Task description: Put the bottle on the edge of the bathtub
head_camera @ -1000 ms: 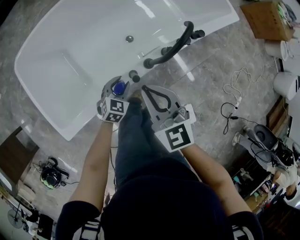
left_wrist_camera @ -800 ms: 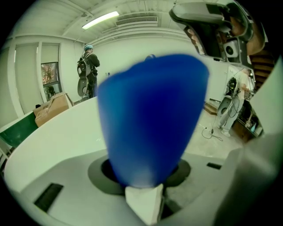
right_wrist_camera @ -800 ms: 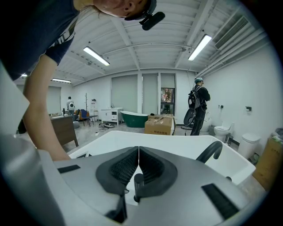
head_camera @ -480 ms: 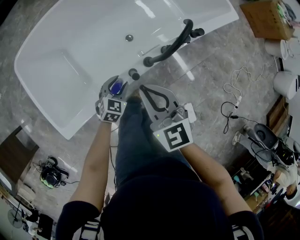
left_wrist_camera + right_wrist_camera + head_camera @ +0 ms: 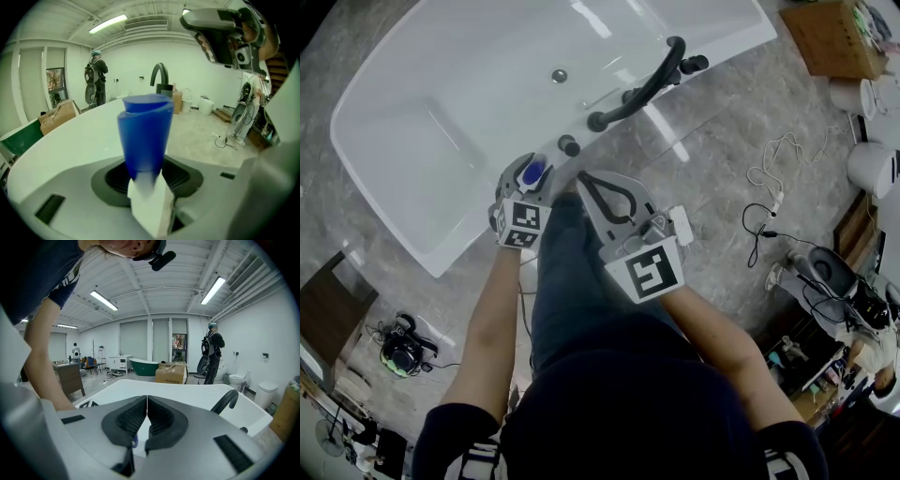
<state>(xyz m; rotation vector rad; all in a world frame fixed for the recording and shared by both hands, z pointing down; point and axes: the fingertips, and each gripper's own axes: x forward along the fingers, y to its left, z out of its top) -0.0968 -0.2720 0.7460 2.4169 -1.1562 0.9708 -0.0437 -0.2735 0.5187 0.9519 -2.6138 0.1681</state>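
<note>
The white bathtub (image 5: pixel 469 84) lies on the floor in front of you, with its black faucet (image 5: pixel 642 89) arching over the near rim. Your right gripper (image 5: pixel 147 399) hangs just beside the tub, its jaws pressed together on nothing. Your left gripper (image 5: pixel 528 169) sits at that rim. Its jaws have just been opening and now stand spread, the pads clear of the bottle (image 5: pixel 144 136) between them. The bottle stands upright on the rim, blue cap up, near a black knob (image 5: pixel 569 144).
</note>
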